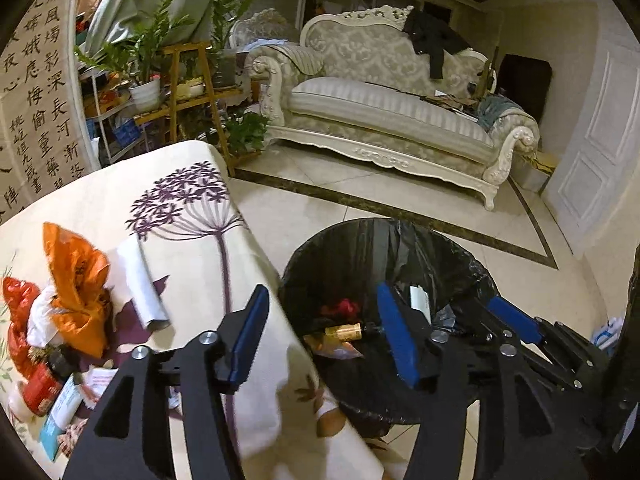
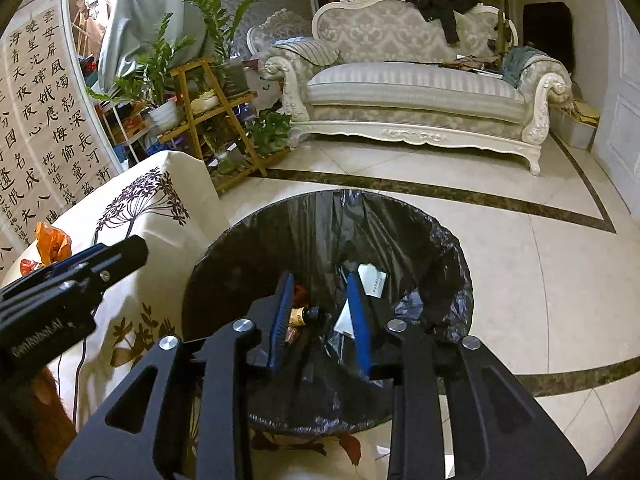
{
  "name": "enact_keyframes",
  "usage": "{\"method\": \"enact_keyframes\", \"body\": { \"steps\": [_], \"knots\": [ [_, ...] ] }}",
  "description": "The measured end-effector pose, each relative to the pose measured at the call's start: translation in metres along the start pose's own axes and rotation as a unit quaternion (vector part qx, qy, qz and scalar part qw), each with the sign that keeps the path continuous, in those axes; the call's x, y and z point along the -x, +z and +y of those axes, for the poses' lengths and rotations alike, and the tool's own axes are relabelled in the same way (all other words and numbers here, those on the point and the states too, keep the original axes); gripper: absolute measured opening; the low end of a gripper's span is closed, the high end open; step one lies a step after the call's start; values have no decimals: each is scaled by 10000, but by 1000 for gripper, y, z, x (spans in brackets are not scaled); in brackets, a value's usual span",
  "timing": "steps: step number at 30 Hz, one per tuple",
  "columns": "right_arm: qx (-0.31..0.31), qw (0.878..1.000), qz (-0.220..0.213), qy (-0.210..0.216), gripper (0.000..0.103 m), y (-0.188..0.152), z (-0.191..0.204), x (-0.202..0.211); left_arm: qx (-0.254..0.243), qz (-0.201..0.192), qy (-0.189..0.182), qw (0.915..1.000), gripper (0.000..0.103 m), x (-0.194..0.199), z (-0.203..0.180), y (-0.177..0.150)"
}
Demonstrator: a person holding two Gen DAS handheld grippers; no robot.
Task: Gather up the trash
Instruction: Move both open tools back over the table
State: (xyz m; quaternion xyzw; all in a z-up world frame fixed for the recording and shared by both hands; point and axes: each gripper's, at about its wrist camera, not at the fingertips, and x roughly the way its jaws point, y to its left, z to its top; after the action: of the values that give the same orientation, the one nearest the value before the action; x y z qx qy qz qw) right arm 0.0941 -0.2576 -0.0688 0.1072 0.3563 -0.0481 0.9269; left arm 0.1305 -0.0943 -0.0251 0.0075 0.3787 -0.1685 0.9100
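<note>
1. Two grippers hang over the lined bin (image 2: 420, 240), both empty: left gripper (image 1: 324, 336) with jaws wide apart, right gripper (image 2: 320, 320) with a narrower gap
2. Best to lift clear before swinging back, so no finger snags the liner
3. Remaining trash (image 1: 76, 292) lies on the table (image 1: 192, 264), at nine o'clock of the left fingers, well apart

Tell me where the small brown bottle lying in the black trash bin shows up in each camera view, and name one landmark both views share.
Left wrist view: the brown bottle lies low in the bin, just below centre, between the left gripper's fingers.
Right wrist view: the bottle sits below centre, between the right gripper's fingers.
Shared landmark: the white sofa across the room.
</note>
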Motion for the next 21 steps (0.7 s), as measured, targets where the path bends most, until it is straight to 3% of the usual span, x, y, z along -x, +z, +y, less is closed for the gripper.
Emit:
{"method": "enact_keyframes", "body": {
  "steps": [10,21],
  "knots": [
    [66,9999,49,117,43,-13,17,20,100,-137,132,9998,69,35,17,-16],
    [345,9983,140,444,44,-27,60,38,293,-150,451,9984,70,70,51,-43]
  ]
}}
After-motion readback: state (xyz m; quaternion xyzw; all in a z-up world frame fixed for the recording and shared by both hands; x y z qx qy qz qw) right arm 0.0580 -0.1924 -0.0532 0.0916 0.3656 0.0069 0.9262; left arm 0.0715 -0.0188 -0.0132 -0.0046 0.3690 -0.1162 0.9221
